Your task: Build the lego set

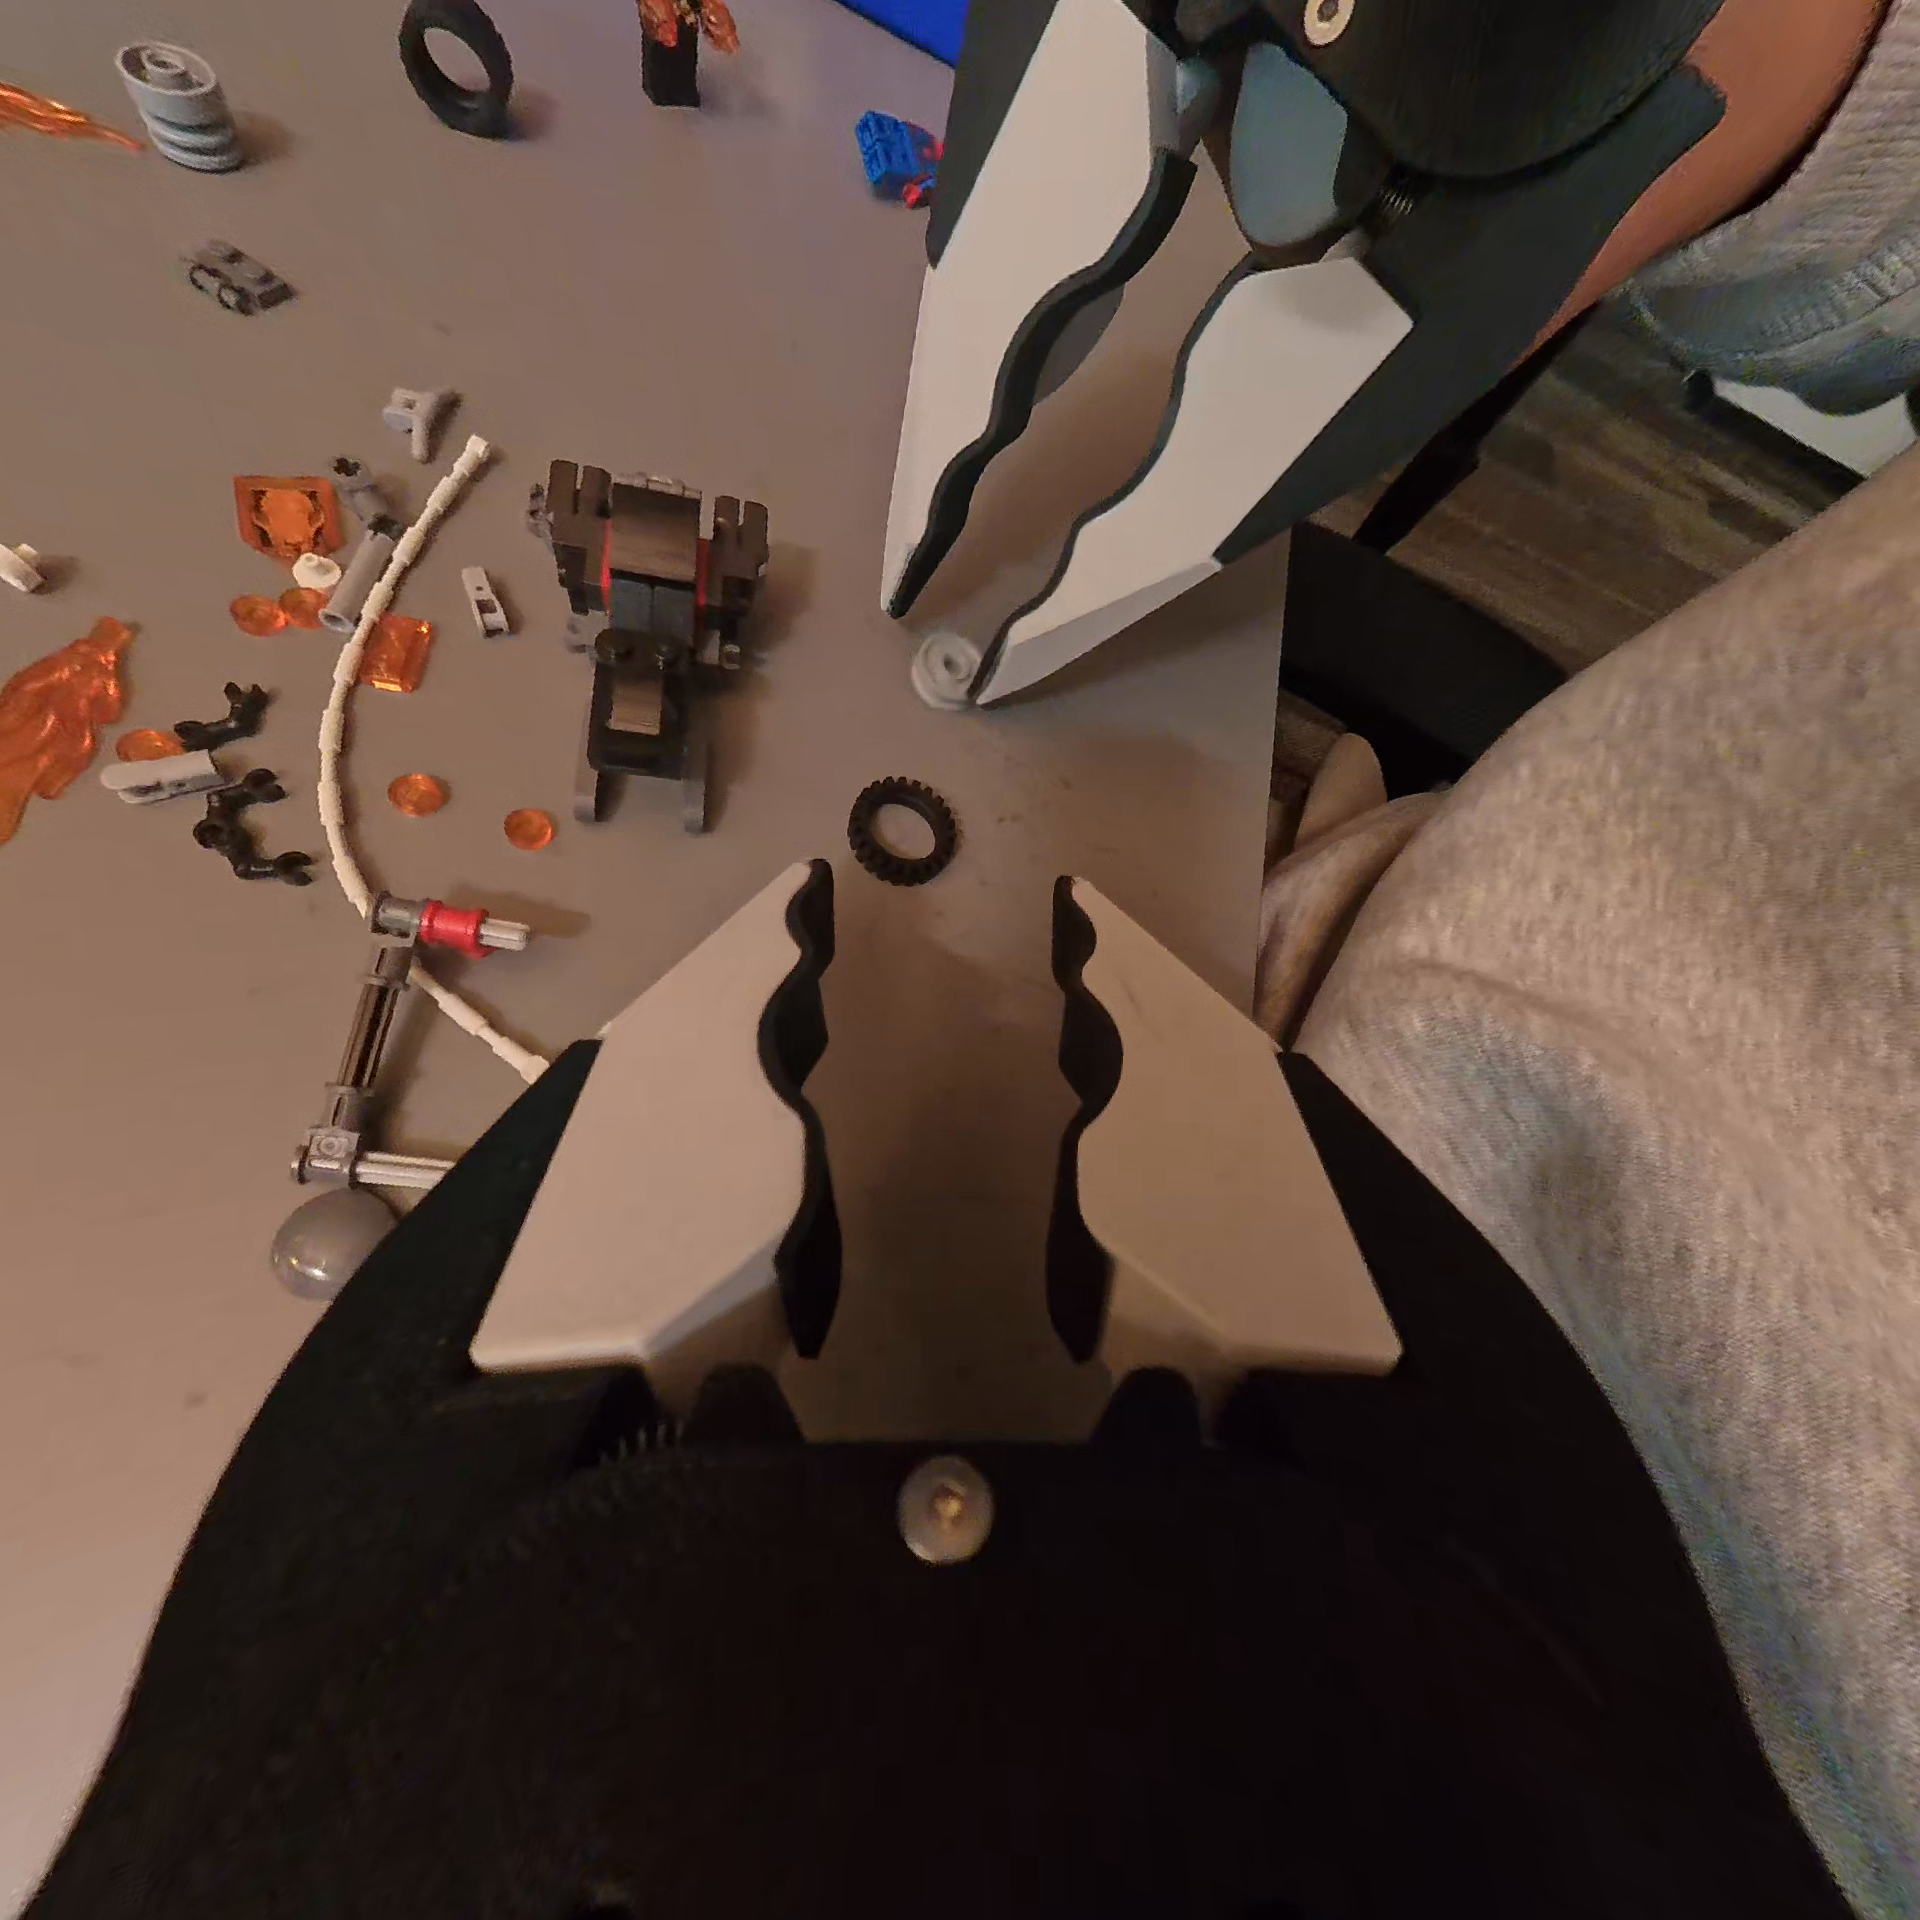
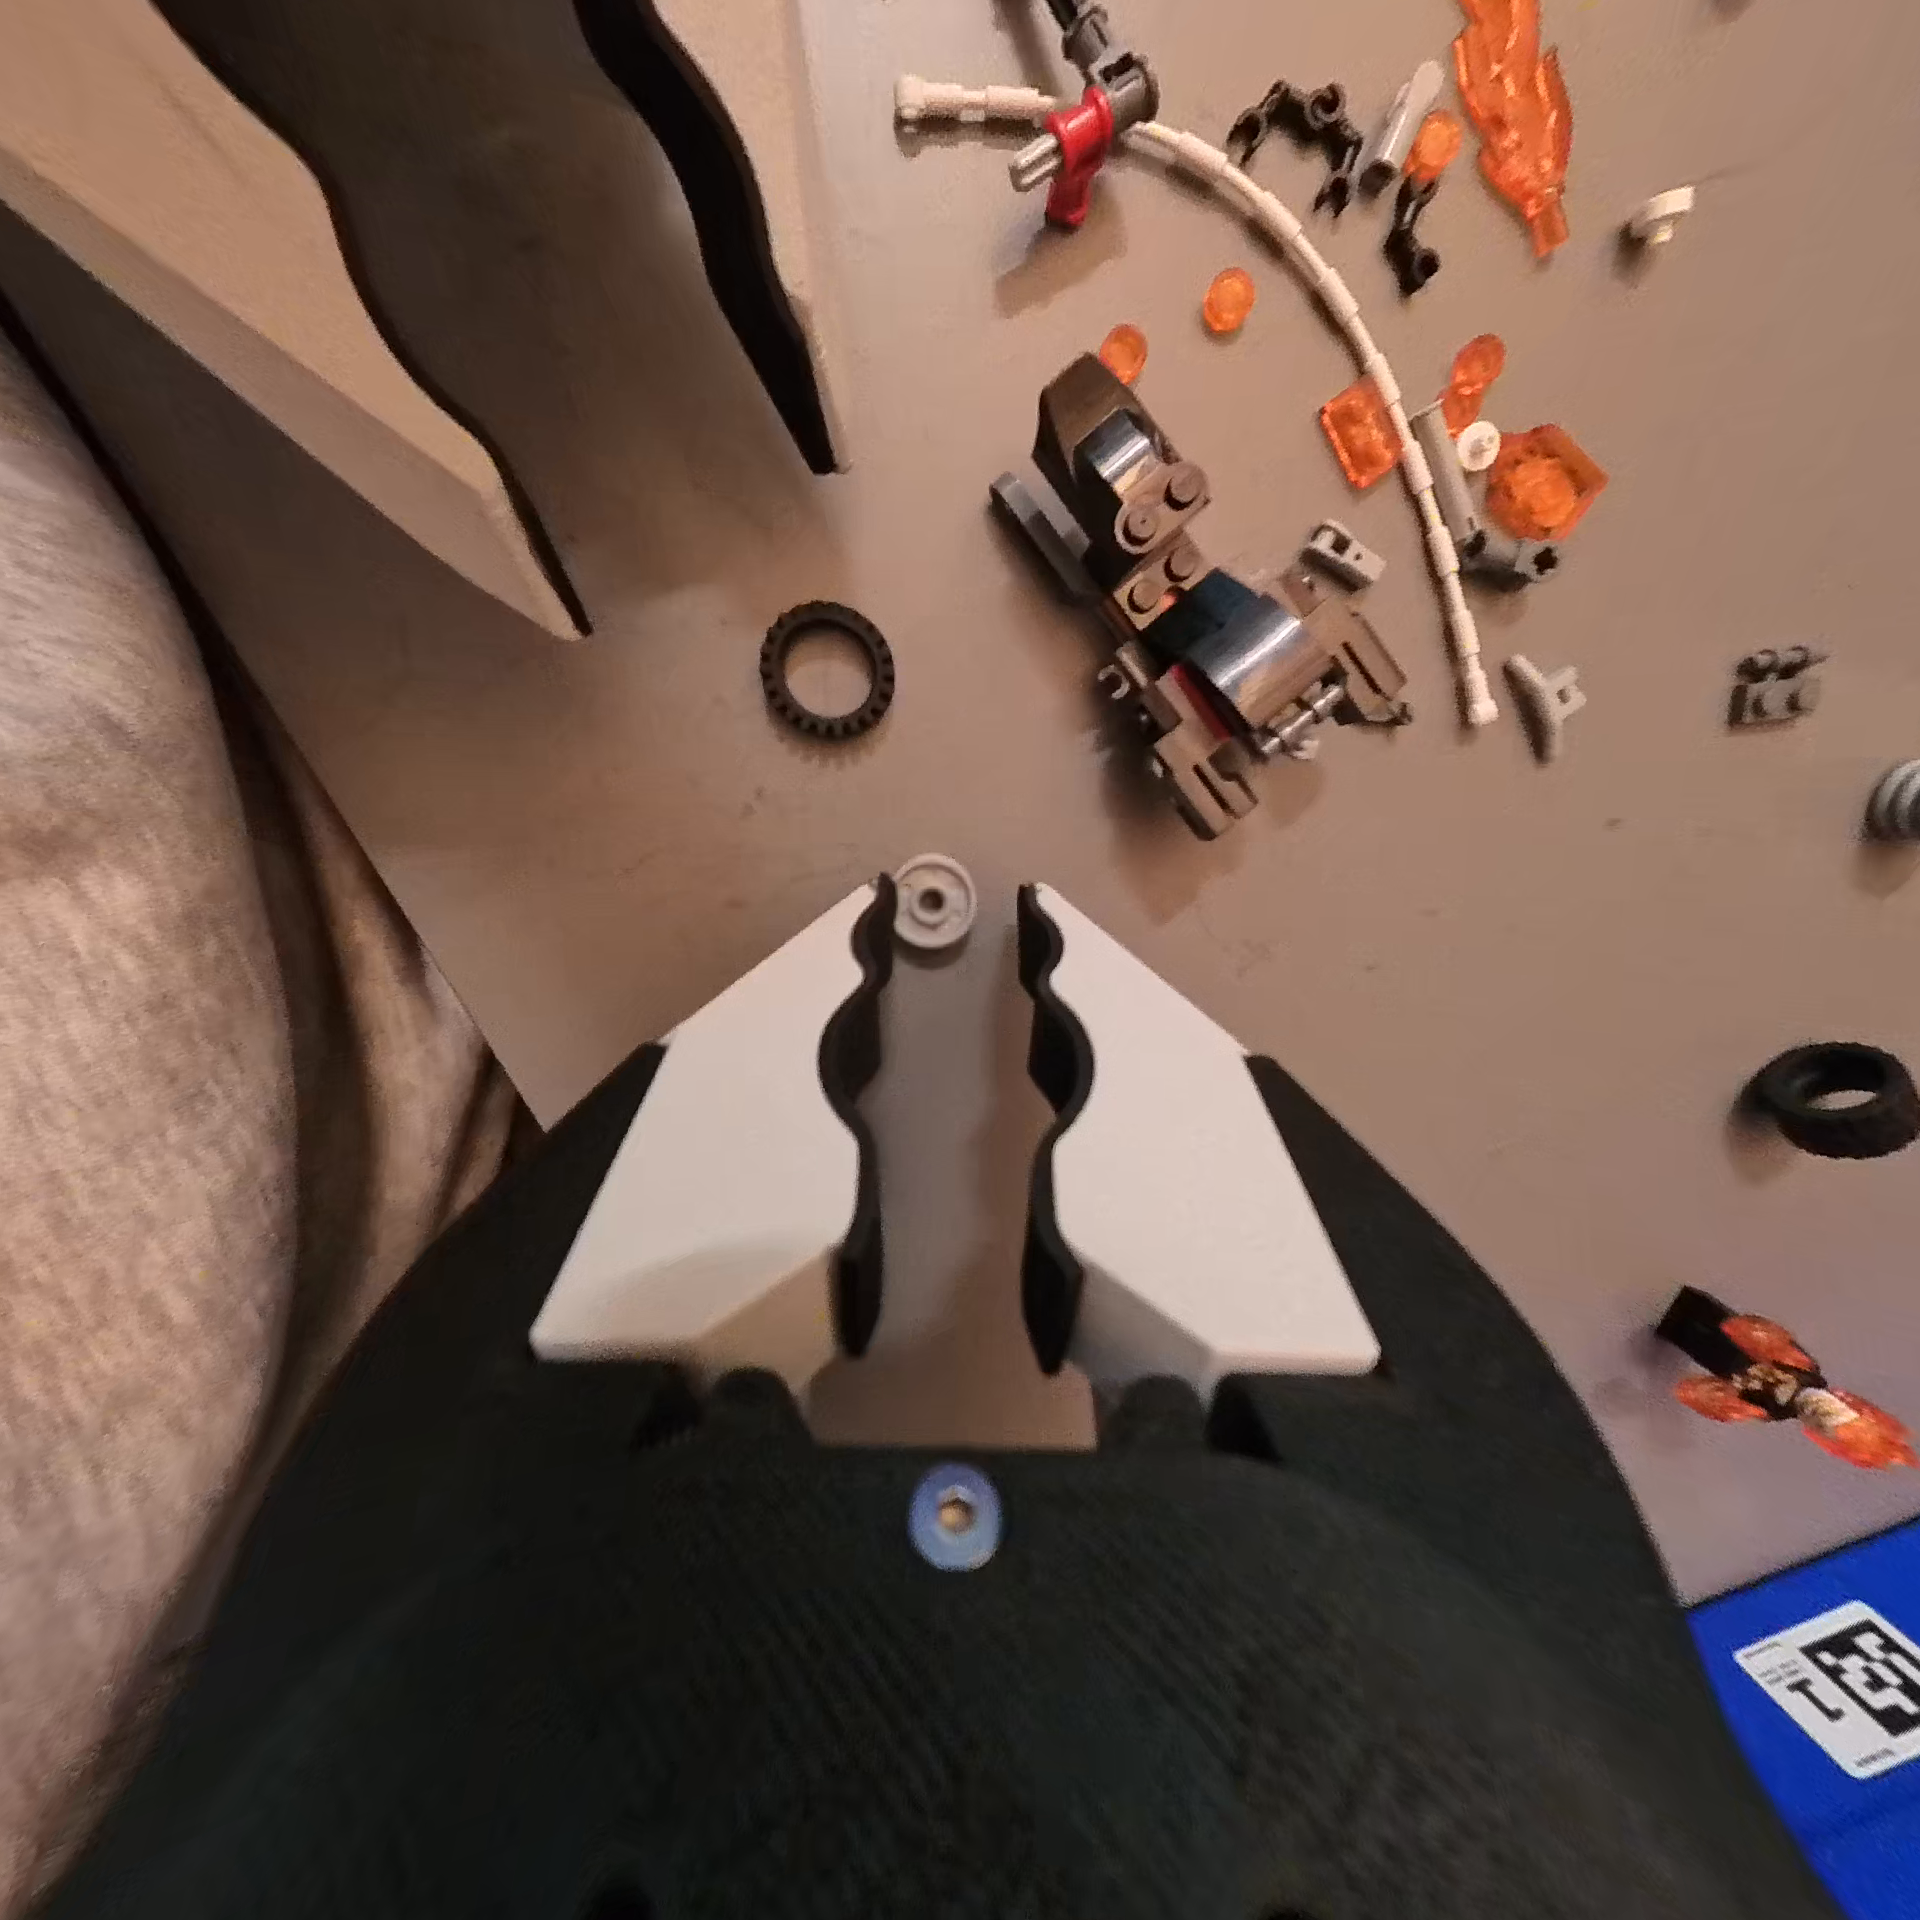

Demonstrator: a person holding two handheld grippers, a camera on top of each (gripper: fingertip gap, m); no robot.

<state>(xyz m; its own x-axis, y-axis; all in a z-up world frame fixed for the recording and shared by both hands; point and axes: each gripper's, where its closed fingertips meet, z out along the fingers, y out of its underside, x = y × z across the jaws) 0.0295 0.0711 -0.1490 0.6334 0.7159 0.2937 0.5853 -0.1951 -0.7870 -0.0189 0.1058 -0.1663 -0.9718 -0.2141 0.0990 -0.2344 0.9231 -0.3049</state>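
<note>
A small grey wheel hub (image 2: 935, 902) lies on the grey table between the tips of my right gripper (image 2: 956, 894). The jaws stand open and wider than the hub, which sits close to the left finger. In the left wrist view the hub (image 1: 945, 670) shows at the right gripper's tips (image 1: 940, 649). A small black tyre (image 1: 902, 831) lies flat just beyond my left gripper (image 1: 942, 883), which is open and empty. The tyre (image 2: 826, 686) and left gripper (image 2: 696, 545) also show in the right wrist view. A part-built dark vehicle (image 1: 649, 634) (image 2: 1195, 603) stands nearby.
Loose parts are scattered about: a white flexible hose (image 1: 353, 707), an axle assembly with a red bush (image 1: 447, 925), orange flame pieces (image 1: 62, 717), a large tyre (image 1: 457, 68) and stacked grey wheels (image 1: 187, 104). The table edge (image 1: 1273, 831) borders a person's grey clothing (image 1: 1610, 1039). A blue item (image 2: 1818, 1714) lies close by. The left gripper's tips are roughly 7 cm from the right gripper's. Between my right fingertips and the blue item (image 2: 1818, 1714) there is roughly 30 cm.
</note>
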